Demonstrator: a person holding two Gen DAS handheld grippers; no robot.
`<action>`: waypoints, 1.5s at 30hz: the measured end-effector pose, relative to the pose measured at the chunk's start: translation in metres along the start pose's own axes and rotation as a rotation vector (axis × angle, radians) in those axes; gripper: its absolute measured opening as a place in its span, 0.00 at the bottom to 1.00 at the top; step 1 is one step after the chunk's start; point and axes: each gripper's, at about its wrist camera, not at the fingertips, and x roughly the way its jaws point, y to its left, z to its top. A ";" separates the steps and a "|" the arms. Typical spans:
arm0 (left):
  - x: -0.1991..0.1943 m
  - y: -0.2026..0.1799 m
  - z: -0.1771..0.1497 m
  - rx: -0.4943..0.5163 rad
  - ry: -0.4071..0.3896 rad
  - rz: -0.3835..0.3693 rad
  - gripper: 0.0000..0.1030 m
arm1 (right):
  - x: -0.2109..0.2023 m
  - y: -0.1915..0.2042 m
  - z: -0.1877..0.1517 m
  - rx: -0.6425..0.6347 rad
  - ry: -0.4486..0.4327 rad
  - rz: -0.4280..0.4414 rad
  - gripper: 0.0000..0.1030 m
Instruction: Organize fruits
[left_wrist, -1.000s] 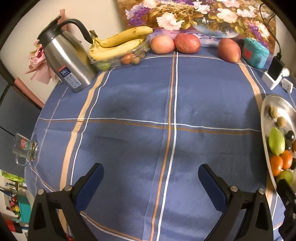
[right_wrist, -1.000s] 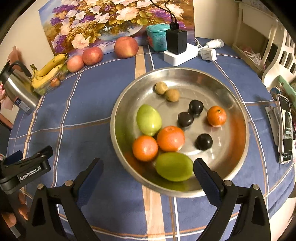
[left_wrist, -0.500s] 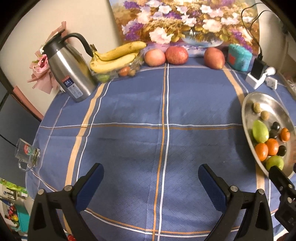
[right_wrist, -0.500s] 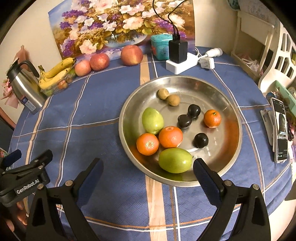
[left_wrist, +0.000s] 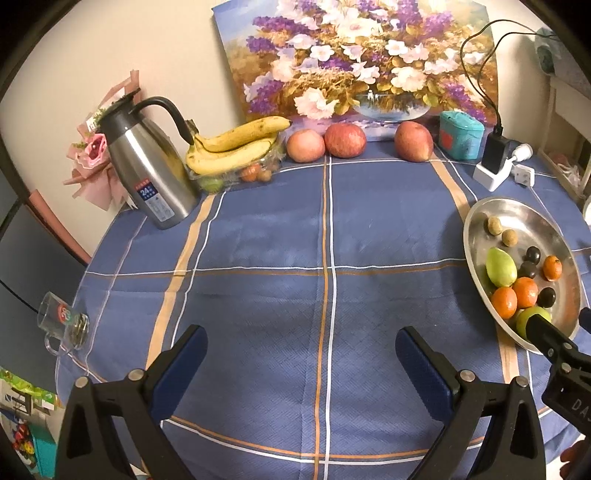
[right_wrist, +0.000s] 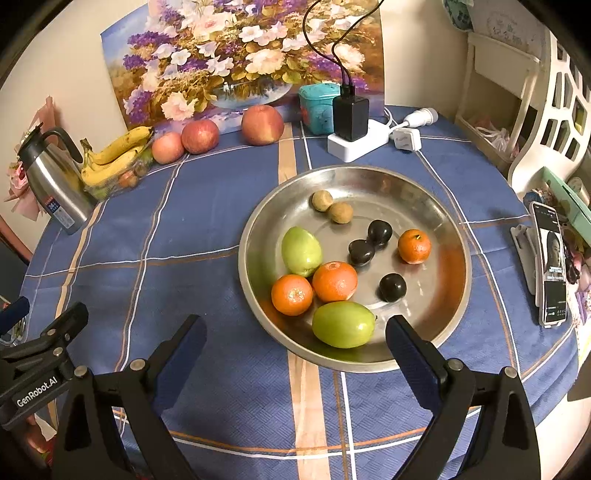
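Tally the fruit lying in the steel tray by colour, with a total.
In the steel tray:
Orange fruits: 3
Green fruits: 2
Dark fruits: 3
Small tan fruits: 2
Total: 10

Warm, dim indoor light, sharp focus, fisheye-bent dark edges, glare on the steel tray (right_wrist: 436, 206).

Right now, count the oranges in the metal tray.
3. Two touch near the tray's front-left: orange and orange. A smaller orange sits alone toward the right. None seems hidden.
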 end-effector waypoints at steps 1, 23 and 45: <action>-0.001 0.000 0.000 0.001 -0.003 0.001 1.00 | 0.000 0.000 0.000 0.001 0.000 -0.001 0.95; 0.012 0.009 -0.001 -0.037 0.068 -0.058 1.00 | 0.005 -0.001 -0.001 0.009 0.022 0.005 0.95; 0.015 0.012 -0.001 -0.039 0.082 -0.027 1.00 | 0.006 0.001 -0.001 0.007 0.024 0.006 0.95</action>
